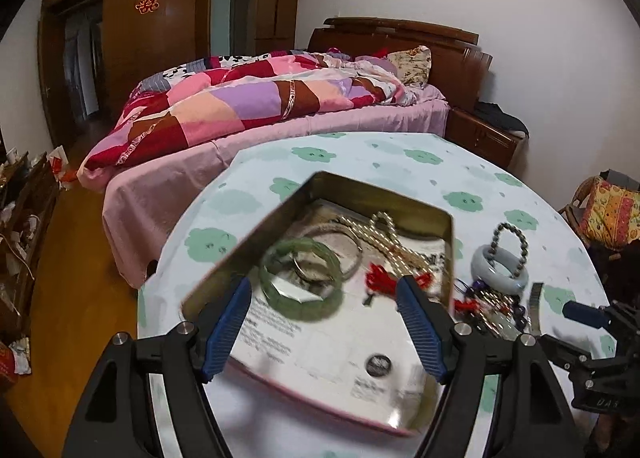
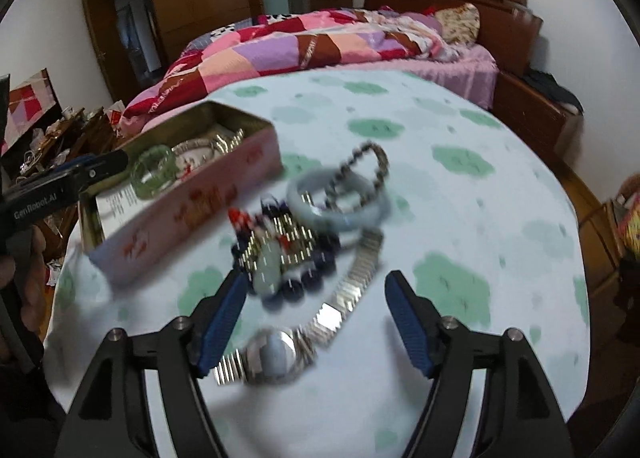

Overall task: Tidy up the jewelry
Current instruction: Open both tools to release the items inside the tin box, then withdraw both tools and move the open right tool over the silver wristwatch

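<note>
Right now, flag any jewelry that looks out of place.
Several pieces lie outside the tin, on the tablecloth: a pale bangle with a bead bracelet on it, a tangled bead pile and a silver watch.

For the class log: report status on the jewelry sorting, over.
Left gripper open over the tin. Right gripper open, empty, above the watch. Green bangle in tin; pale bangle outside. Nothing blocking.

A home bedroom: quilted bed (image 1: pixel 256 106), wooden wardrobe (image 1: pixel 160 26), cloth-covered round table (image 2: pixel 460 186).
</note>
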Demonstrator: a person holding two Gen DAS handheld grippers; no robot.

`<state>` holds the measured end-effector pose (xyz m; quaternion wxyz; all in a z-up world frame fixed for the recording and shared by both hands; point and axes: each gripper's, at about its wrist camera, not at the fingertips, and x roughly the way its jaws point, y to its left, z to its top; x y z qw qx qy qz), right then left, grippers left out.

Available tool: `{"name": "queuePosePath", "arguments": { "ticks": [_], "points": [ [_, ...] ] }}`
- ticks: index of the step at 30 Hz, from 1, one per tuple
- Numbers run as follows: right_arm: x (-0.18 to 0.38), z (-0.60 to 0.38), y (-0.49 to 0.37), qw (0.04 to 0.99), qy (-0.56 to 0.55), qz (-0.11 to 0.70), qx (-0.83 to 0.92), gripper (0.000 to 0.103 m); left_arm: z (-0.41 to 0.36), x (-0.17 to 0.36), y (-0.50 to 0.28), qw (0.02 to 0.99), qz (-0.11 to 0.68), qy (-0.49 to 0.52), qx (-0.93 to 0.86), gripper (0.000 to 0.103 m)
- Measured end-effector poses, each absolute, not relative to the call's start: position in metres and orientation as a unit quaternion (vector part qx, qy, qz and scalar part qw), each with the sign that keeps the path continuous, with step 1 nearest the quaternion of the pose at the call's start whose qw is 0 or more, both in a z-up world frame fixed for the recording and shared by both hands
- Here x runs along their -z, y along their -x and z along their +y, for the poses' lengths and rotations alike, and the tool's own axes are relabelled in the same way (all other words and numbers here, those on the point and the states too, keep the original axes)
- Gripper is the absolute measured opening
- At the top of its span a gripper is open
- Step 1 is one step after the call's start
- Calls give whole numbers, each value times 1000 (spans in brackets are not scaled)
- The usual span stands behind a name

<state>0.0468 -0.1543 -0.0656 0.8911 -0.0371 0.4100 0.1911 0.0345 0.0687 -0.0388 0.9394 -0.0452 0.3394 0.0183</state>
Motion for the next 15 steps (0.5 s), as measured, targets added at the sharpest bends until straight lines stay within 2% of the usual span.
{"name": "queuePosePath", "arguments": {
  "ticks": [8, 13, 15],
  "points": [
    [74, -150, -26, 885, 39, 417, -203, 80, 64, 43, -16, 937, 344, 40, -53, 75],
    [84, -140, -24, 878, 72, 430, -199, 79, 57, 44, -13, 936, 347, 34, -49, 75],
    [91, -139, -25, 872, 83, 442, -191, 76, 53, 45, -12, 936, 347, 26, -53, 75]
  ]
}}
